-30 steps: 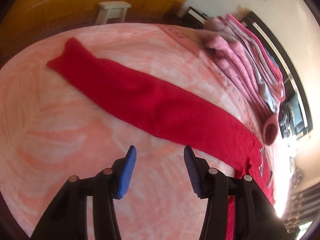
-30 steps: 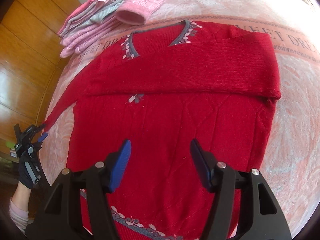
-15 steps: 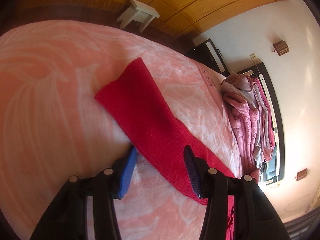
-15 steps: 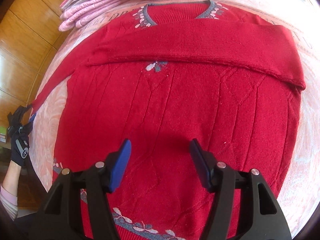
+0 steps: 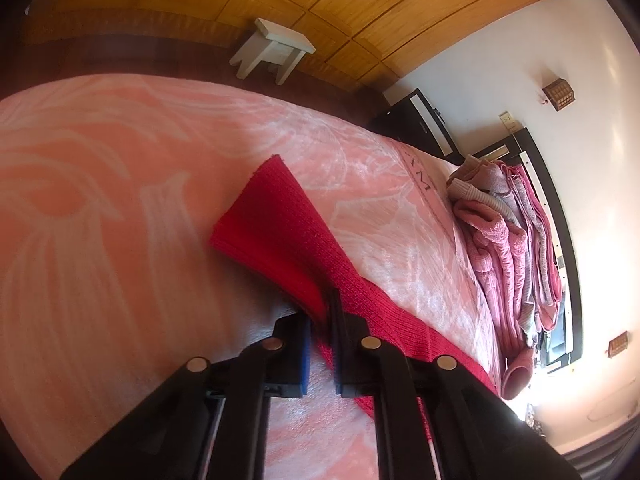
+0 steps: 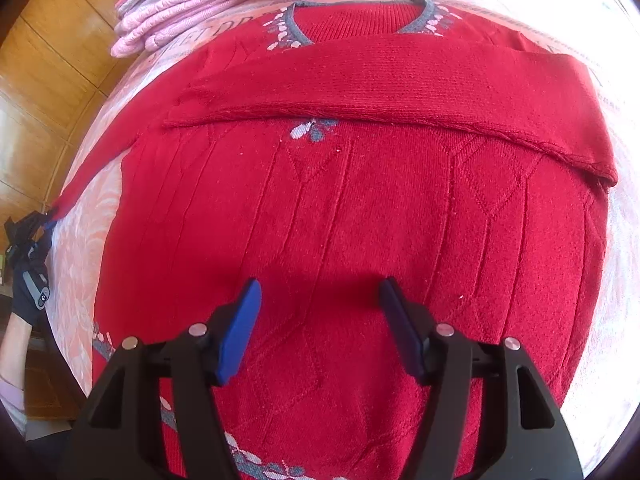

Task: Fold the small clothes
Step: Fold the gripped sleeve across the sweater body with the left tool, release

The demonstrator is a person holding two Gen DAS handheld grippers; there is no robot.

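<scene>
Red sweater (image 6: pixel 360 208) lies flat and face up on the bed (image 5: pixel 100 200), spread over a pink blanket with a pale swirling pattern. Its grey V-neck collar, trimmed with small pale leaf shapes, points away from your right tongs (image 6: pixel 320 312). One sleeve (image 6: pixel 400 84) is folded straight across the chest, its cuff end lying near the sweater's left side in the right wrist view. The other sleeve (image 5: pixel 280 240) stretches out sideways over the blanket, away from the body of the garment.

Your left tongs (image 5: pixel 320 316) are pressed together on that outstretched sleeve, a little way back from the cuff. The knit is pinched between the two blue pads, and the free cuff end stands up off the blanket beyond them. In the right wrist view you can see the same tongs small at the far left edge, held by your gloved hand (image 6: pixel 28 280), right at the tip of the sleeve.

Your right tongs hang over the lower middle of the sweater's front with the jaws wide apart and nothing between them. Their shadow falls on the ribbed knit just ahead of the pads.

A stack of folded pink and grey clothes (image 6: pixel 200 4) sits on the bed just past the collar. Beyond the bed, in the left wrist view, a small white stool (image 5: pixel 272 50) stands on the floor by the wood-panelled wall.
</scene>
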